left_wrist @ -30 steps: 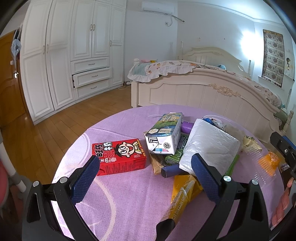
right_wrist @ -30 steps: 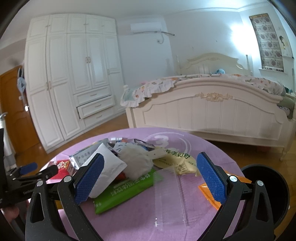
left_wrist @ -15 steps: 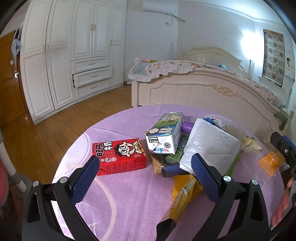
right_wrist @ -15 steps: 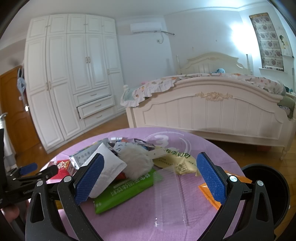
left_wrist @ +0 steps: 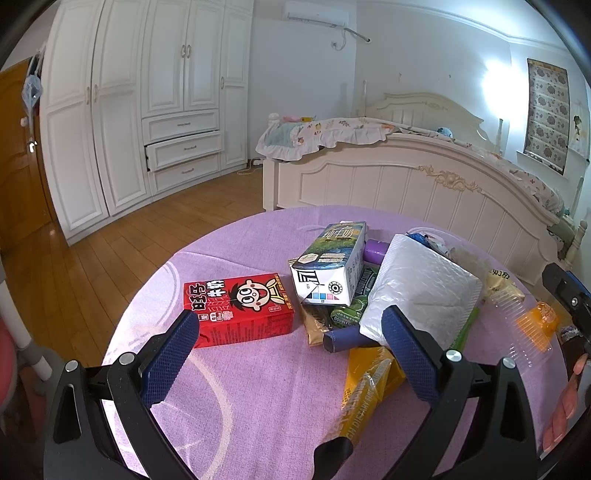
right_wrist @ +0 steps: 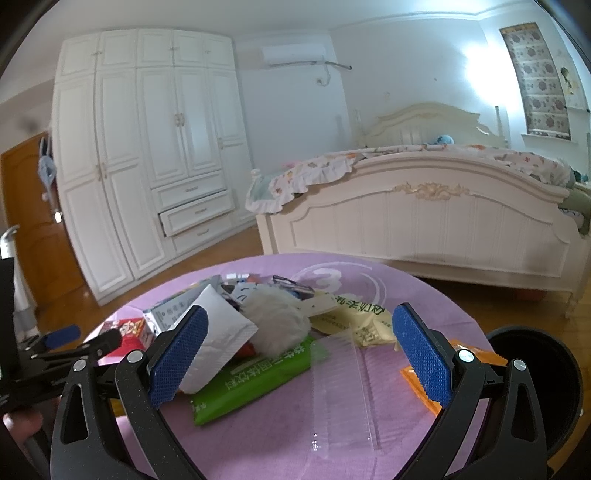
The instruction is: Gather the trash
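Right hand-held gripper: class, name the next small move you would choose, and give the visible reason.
Probably lower the right hand-held gripper onto the clear plastic tray: the jaws are open and empty, the tray lies just ahead, and the black bin stands just right of the table.

wide-open right tongs point(right_wrist: 301, 354) hover over a clear plastic tray point(right_wrist: 341, 387) and green packet point(right_wrist: 251, 380) on the purple table point(right_wrist: 424, 291).

White wardrobe point(left_wrist: 122, 110), cream bed point(right_wrist: 424, 218), wood floor point(left_wrist: 92, 243), wall aircon point(left_wrist: 317, 14).
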Demonstrator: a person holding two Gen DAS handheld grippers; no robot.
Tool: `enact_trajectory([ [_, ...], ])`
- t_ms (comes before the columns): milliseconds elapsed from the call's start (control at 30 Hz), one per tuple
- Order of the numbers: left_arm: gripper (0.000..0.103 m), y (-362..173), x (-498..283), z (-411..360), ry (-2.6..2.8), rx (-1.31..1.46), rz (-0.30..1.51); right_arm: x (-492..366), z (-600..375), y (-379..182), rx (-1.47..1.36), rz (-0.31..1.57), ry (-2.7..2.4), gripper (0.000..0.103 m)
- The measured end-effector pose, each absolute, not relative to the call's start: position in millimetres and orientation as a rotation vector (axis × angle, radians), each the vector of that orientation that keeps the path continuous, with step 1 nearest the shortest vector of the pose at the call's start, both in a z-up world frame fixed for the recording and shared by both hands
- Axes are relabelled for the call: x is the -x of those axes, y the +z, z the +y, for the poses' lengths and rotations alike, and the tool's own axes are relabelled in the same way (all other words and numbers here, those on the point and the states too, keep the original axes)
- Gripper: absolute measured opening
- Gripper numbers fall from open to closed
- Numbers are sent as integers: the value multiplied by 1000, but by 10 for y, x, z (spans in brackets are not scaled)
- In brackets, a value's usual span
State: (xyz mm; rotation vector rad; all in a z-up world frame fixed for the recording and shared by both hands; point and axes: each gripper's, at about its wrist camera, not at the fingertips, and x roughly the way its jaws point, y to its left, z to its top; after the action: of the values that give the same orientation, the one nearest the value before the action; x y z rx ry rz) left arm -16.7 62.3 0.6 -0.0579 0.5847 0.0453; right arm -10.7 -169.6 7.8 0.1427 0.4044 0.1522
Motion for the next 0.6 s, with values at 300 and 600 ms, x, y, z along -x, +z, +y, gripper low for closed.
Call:
enact_trajectory([
  [300, 98, 63, 55, 952, -56, 48, 649, -138, -1454, 187, 19, 530, 376, 99],
  [600, 98, -70, -351, 1277, -263, -157, 767, -565, -794, 228, 305, 680, 672, 99],
])
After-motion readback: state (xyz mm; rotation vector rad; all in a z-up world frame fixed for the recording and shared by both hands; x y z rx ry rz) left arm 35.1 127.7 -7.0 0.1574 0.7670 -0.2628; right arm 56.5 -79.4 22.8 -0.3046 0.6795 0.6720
